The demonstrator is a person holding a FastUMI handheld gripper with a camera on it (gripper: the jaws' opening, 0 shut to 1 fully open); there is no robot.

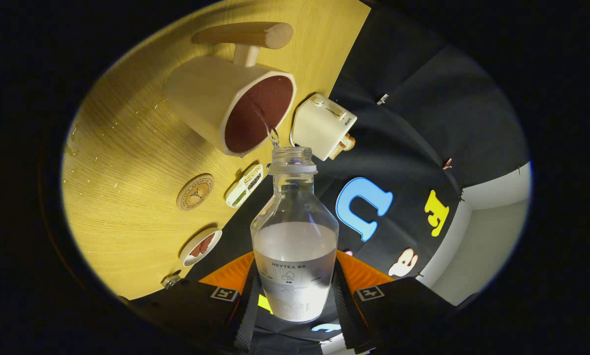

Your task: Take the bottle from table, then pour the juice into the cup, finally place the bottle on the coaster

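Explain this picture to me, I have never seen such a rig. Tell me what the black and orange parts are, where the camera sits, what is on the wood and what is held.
The camera rides on a hand-held two-finger gripper and looks forward along its fingers, the black and orange parts. Both fingers press on a clear uncapped bottle, tipped so a thin stream runs from its mouth into the cream cup with a dark red inside and a wooden handle. The whole scene looks turned because the gripper is tilted. On the wooden table also lie a round wooden coaster, a small divided tray, a small dish and a white box-shaped appliance.
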